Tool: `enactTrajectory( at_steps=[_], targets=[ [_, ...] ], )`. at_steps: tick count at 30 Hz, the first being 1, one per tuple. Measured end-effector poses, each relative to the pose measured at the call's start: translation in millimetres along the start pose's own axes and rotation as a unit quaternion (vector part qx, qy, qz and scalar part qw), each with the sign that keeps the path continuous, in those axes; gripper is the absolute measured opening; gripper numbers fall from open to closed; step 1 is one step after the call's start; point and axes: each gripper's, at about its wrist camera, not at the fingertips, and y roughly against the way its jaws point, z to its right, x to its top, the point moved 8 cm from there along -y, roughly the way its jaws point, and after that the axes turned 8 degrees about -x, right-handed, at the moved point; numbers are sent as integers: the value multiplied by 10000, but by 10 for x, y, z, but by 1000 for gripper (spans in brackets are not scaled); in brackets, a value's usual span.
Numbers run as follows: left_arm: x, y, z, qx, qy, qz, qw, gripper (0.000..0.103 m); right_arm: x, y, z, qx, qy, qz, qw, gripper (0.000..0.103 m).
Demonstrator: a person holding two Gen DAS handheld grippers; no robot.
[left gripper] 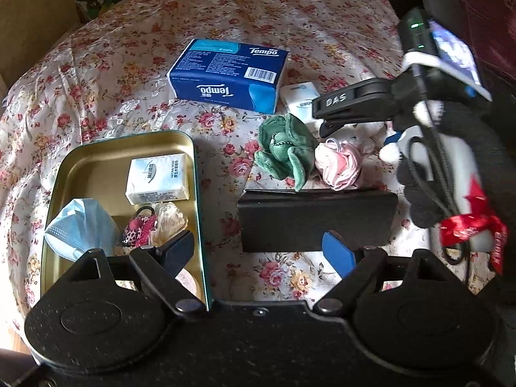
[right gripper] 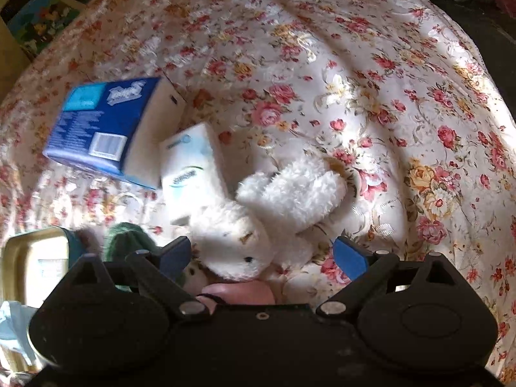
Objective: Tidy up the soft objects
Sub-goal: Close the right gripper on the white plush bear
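A white plush toy (right gripper: 274,219) lies on the floral cloth (right gripper: 371,96). My right gripper (right gripper: 262,256) hovers just over its head, open, and its pads do not touch it. A green scrunchie (left gripper: 283,151) and a pink scrunchie (left gripper: 338,164) lie side by side beyond a flat black case (left gripper: 317,219). My left gripper (left gripper: 259,251) is open and empty, with its left finger over the right rim of a gold tin (left gripper: 96,158). The tin holds a small tissue pack (left gripper: 158,177), a blue face mask (left gripper: 80,225) and a pink spotted hair tie (left gripper: 138,229).
A blue Tempo tissue pack (left gripper: 229,74) and a small white tissue pack (left gripper: 298,96) lie further back. A black-gloved hand (left gripper: 451,161) holds the right tool, one of whose fingers (left gripper: 351,100) reaches in from the right. Picture books (right gripper: 42,22) sit past the cloth's far left edge.
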Motion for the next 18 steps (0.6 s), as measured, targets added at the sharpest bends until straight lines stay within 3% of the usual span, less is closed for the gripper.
enactTrajectory(
  at_steps=[10,18],
  targets=[
    [-17,26,-65,138,-39,58,9999,83,11,-69,386,-520,-599,-236,9966,89],
    [-6,24,-113,212,8,77,9997,83,-188,50,814,-256,-1296,-529,9898,82]
  ],
)
